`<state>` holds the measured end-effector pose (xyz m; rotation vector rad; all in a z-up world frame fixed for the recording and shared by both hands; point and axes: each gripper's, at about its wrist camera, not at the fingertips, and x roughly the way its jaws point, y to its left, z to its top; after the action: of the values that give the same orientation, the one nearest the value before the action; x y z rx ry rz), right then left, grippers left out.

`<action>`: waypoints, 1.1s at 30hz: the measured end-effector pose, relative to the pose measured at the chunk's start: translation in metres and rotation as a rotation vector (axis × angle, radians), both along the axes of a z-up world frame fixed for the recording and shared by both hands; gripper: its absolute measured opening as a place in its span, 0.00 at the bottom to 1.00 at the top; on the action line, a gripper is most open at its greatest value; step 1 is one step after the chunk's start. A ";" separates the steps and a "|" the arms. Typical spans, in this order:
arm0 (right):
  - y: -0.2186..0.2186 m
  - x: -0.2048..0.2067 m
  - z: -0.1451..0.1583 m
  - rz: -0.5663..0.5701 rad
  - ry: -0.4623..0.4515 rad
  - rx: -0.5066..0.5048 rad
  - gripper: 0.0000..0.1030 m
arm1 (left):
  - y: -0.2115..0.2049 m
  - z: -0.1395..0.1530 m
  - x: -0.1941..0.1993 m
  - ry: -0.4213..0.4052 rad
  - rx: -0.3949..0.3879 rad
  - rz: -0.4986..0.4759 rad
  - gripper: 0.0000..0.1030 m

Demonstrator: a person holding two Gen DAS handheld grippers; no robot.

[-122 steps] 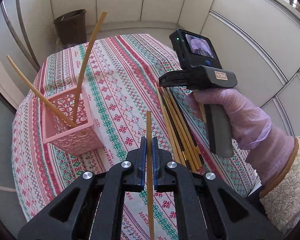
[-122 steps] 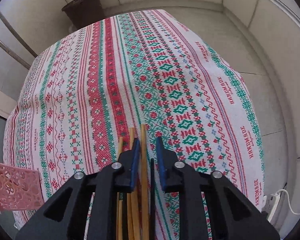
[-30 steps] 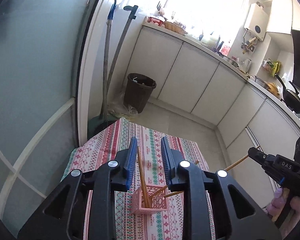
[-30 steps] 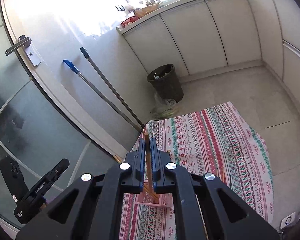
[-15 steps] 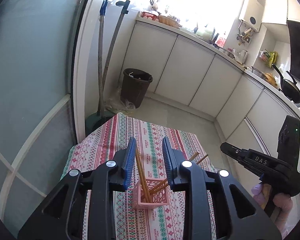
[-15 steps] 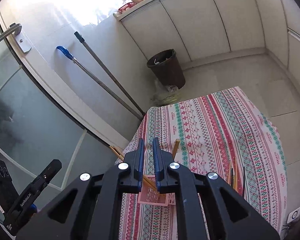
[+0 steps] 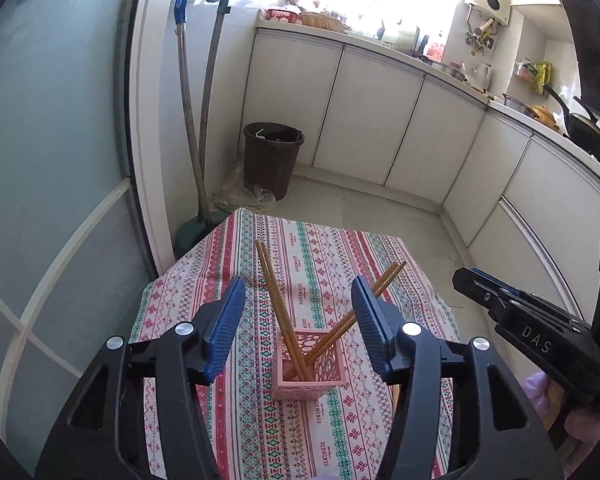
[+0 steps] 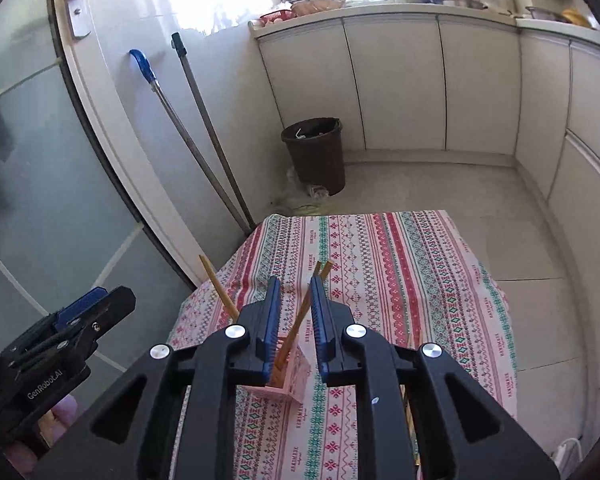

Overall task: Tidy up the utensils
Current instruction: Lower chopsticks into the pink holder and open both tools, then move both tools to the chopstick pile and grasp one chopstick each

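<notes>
Both chopsticks gone from tongs since earlier, now in pink basket. Left gripper, right gripper opening, empty. Risk: leaning chopsticks snag on jaws, tip light basket.

Chopsticks lean in a basket on a table; beyond it a bin stands before cabinets, two poles to its left.

A home kitchen: white counter cabinets, pans on the worktop, bin, leaning mops.
</notes>
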<state>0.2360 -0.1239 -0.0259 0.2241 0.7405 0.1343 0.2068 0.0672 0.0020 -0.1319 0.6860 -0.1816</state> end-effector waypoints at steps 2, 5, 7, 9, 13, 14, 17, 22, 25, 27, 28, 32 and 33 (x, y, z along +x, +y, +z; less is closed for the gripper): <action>-0.002 -0.005 -0.004 -0.013 -0.001 -0.027 0.30 | -0.006 -0.003 -0.001 0.002 0.020 -0.003 0.52; -0.007 -0.010 -0.011 -0.024 0.011 -0.049 0.32 | -0.016 -0.009 -0.003 0.004 0.051 -0.007 0.61; -0.013 -0.013 -0.015 -0.039 0.020 -0.060 0.33 | -0.022 -0.012 -0.004 -0.002 0.073 -0.008 0.65; -0.021 -0.016 -0.021 -0.053 0.033 -0.064 0.42 | -0.028 -0.015 -0.006 -0.006 0.098 -0.010 0.70; -0.037 -0.022 -0.031 -0.095 0.056 -0.076 0.51 | -0.041 -0.024 -0.007 0.000 0.137 -0.016 0.77; -0.040 -0.024 -0.033 -0.106 0.060 -0.081 0.51 | -0.043 -0.027 -0.007 0.005 0.143 -0.018 0.79; -0.054 -0.028 -0.038 -0.134 0.073 -0.082 0.56 | -0.053 -0.034 -0.007 0.023 0.147 -0.031 0.82; -0.081 -0.033 -0.046 -0.199 0.105 -0.047 0.80 | -0.073 -0.042 -0.007 0.033 0.175 -0.060 0.90; -0.111 -0.035 -0.058 -0.265 0.156 0.014 0.92 | -0.087 -0.045 -0.009 0.042 0.177 -0.090 0.93; -0.132 -0.036 -0.069 -0.305 0.211 0.059 0.93 | -0.098 -0.049 -0.009 0.050 0.183 -0.114 0.93; -0.144 -0.036 -0.077 -0.320 0.246 0.092 0.93 | -0.104 -0.052 -0.010 0.055 0.188 -0.130 0.93; -0.181 -0.040 -0.101 -0.401 0.332 0.212 0.93 | -0.134 -0.067 -0.009 0.099 0.221 -0.212 0.93; -0.187 -0.043 -0.105 -0.420 0.342 0.231 0.93 | -0.142 -0.072 -0.008 0.116 0.223 -0.235 0.93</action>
<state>0.1932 -0.3105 -0.1314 0.6279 1.0015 -0.2249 0.1991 -0.0748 -0.0705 0.1543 0.8326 -0.3228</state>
